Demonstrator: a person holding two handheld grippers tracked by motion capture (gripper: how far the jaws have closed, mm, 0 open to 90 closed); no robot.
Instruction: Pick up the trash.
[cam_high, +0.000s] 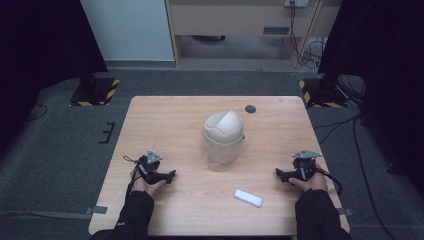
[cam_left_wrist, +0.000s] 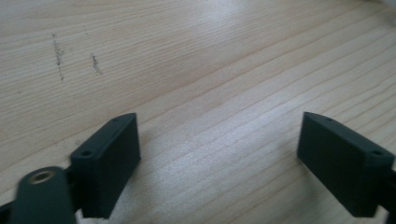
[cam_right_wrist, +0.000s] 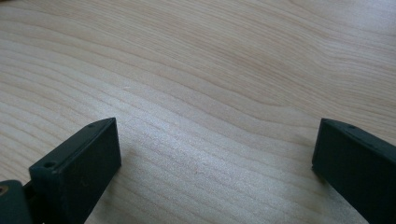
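Both tools, left and right, rest gaping and empty on the table, bin and white block apparently untouched.

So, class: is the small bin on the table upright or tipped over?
Upright. The bin stands on its base at the middle of the table, with its domed beige lid on top.

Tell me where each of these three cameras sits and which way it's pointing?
High view: fixed above the person's side, looking forward and down on the wooden table, the small bin and white block; both forearms, left gripper and right gripper show.
Left gripper view: rides the left gripper, looking along its open jaws at bare wood.
Right gripper view: rides the right gripper, likewise facing bare wood past open jaws.
Shared: both gripper views show the same tabletop that the high view shows.
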